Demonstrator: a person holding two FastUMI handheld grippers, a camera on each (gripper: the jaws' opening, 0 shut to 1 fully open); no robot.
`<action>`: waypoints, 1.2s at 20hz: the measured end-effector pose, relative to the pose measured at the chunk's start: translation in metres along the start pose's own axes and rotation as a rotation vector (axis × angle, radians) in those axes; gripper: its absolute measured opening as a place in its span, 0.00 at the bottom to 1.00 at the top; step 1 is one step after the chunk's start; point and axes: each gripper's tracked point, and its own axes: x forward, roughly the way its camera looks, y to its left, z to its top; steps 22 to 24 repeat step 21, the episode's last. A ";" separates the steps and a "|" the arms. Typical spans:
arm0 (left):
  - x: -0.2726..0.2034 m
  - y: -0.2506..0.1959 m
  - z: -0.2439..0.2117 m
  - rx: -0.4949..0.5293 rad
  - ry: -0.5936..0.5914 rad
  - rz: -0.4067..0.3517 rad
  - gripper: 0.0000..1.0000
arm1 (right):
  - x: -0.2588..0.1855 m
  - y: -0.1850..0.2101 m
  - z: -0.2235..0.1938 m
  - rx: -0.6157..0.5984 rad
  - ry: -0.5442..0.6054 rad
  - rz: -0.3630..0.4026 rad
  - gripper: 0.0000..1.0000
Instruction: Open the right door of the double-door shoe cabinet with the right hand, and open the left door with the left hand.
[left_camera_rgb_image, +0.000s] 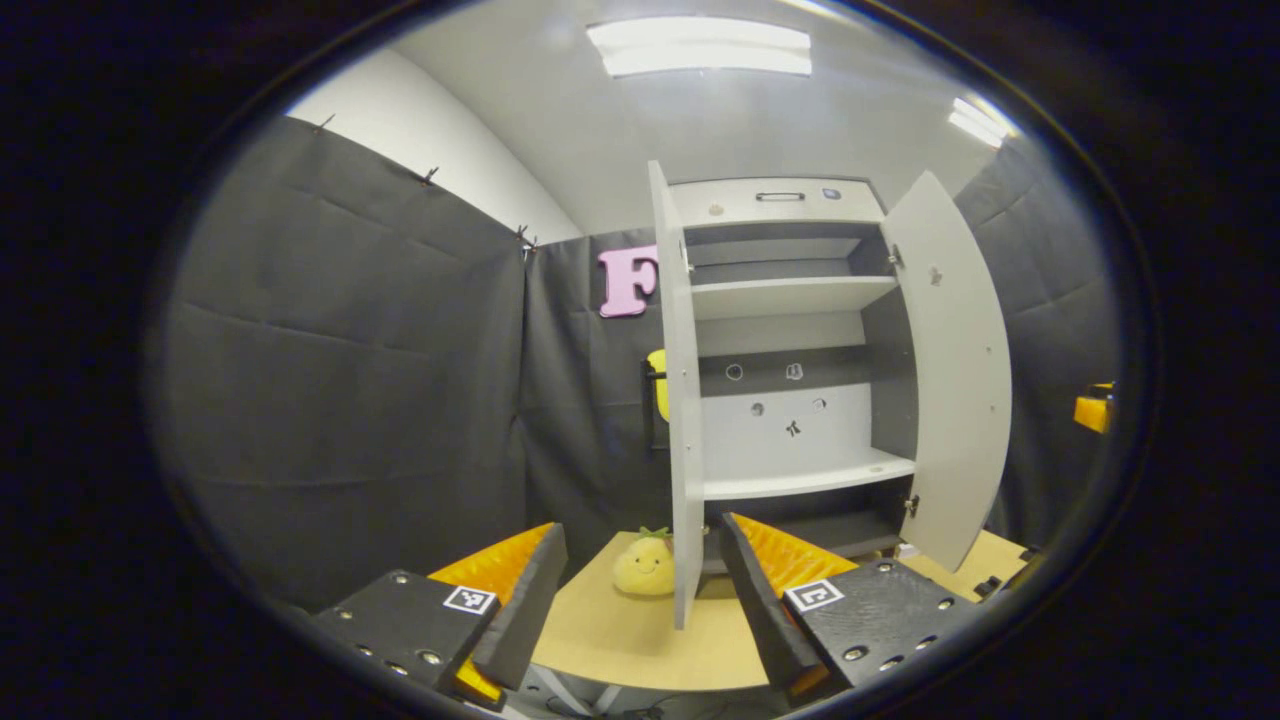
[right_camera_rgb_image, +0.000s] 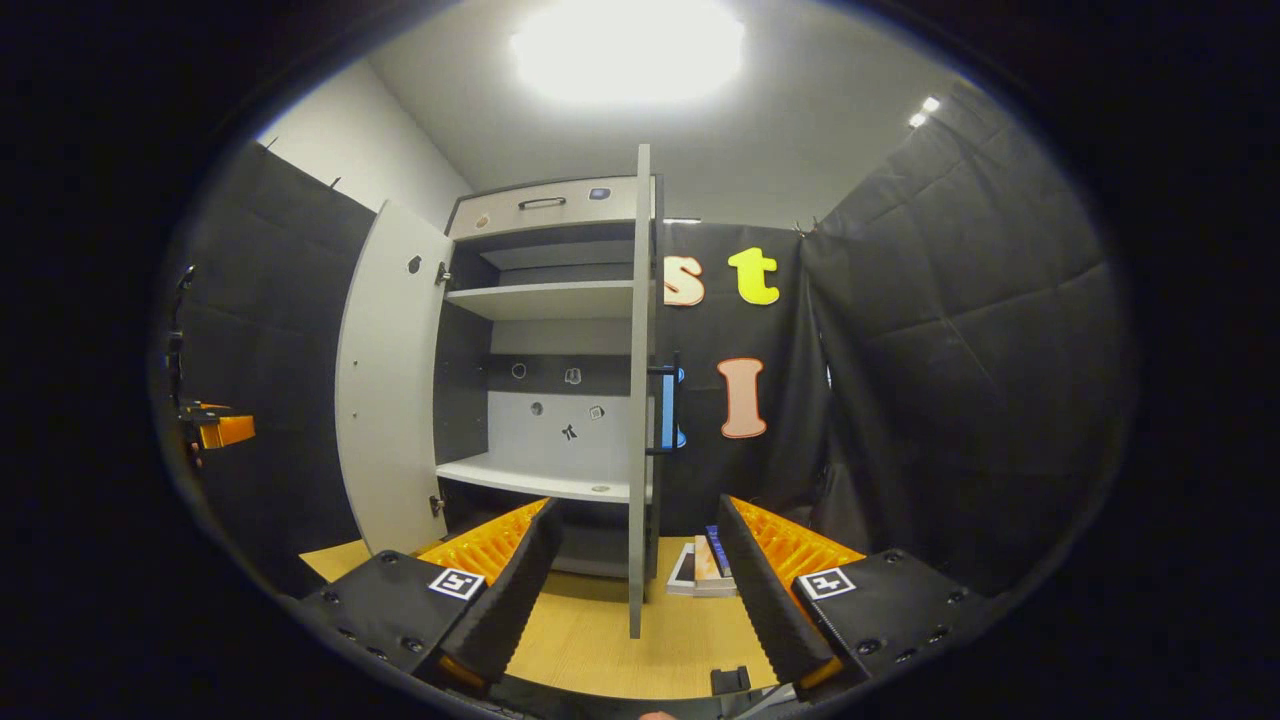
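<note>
The white shoe cabinet (left_camera_rgb_image: 790, 205) stands on a wooden table with both doors swung wide and its bare shelves showing. In the left gripper view the left door (left_camera_rgb_image: 684, 400) is edge-on. Its lower corner hangs between the fingers of my left gripper (left_camera_rgb_image: 640, 605), which is open and does not touch it. The right door (left_camera_rgb_image: 950, 370) stands out to the right. In the right gripper view the right door (right_camera_rgb_image: 640, 400) is edge-on, its dark handle (right_camera_rgb_image: 665, 410) on the outer face. My right gripper (right_camera_rgb_image: 635, 600) is open around its bottom edge without contact. The left door (right_camera_rgb_image: 385, 400) angles away.
A yellow plush toy (left_camera_rgb_image: 645, 565) sits on the table (left_camera_rgb_image: 610, 640) left of the left door. A few flat boxes (right_camera_rgb_image: 700, 570) lie on the table (right_camera_rgb_image: 590, 640) right of the right door. Black cloth walls close in on both sides.
</note>
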 end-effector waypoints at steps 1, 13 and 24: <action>-0.003 -0.001 0.001 0.007 -0.005 0.001 0.90 | -0.001 -0.001 0.002 -0.010 -0.005 -0.004 0.96; -0.016 -0.015 0.008 0.010 -0.025 -0.016 0.90 | -0.010 -0.007 0.009 -0.011 -0.012 -0.014 0.98; -0.017 -0.015 0.010 0.018 -0.032 -0.014 0.90 | -0.010 -0.004 0.017 -0.004 -0.019 -0.017 0.98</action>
